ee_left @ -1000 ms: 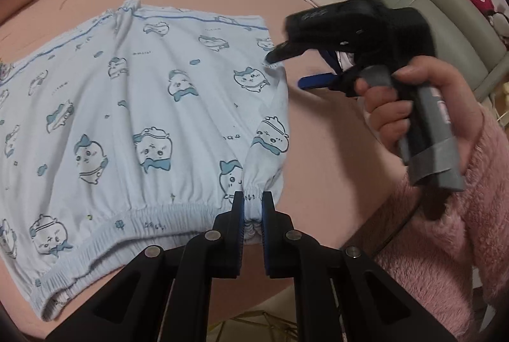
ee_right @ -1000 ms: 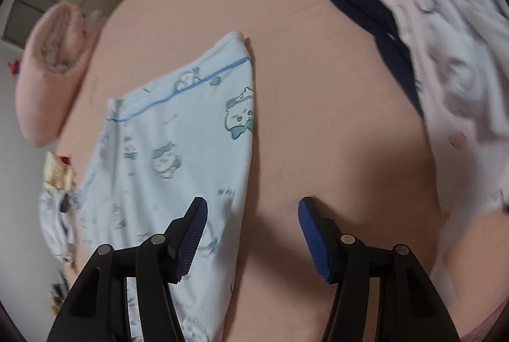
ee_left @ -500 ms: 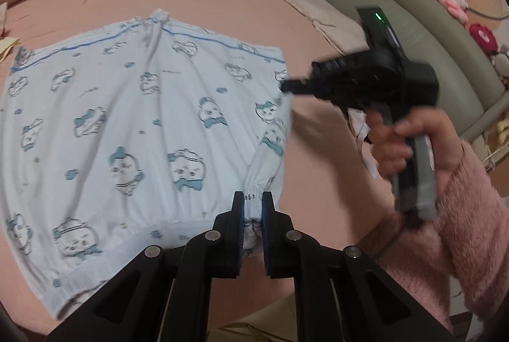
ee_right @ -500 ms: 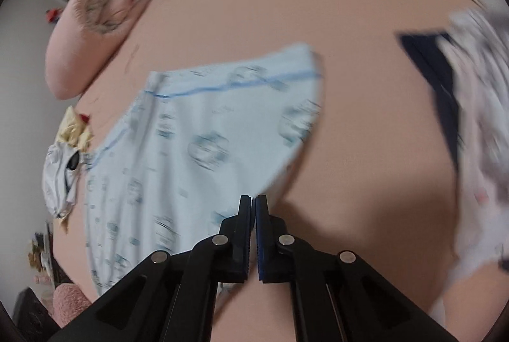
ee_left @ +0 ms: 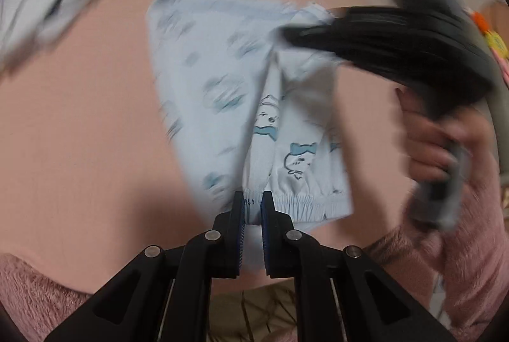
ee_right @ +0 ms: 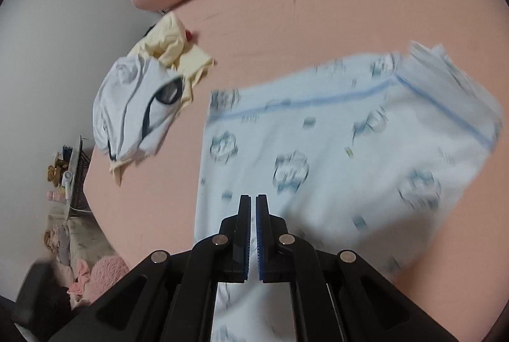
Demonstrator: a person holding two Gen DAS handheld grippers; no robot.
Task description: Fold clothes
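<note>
A smooth salmon-pink bed sheet (ee_right: pixel 366 2) covers the bed, stretched flat with faint creases. On it lies the pale blue cotton shorts (ee_right: pixel 334 157), soft and thin, printed with small cartoon figures, trimmed with a darker blue stripe and gathered at an elastic waistband. Half a second ago the shorts lay spread open; now one side is lifted and doubled over toward the other, standing in a raised fold. The left hand-held gripper (ee_left: pixel 253 205) is clamped on the gathered waistband. The right hand-held gripper (ee_right: pixel 253 208) has its blue pads pressed together on a thin edge of the same fabric. A crumpled white and yellow garment heap (ee_right: pixel 149 97) sits apart near the bed's edge. The left view is heavily blurred; the right hand (ee_left: pixel 442 145), in a fuzzy pink sleeve (ee_left: pixel 477 262), shows only smeared.
</note>
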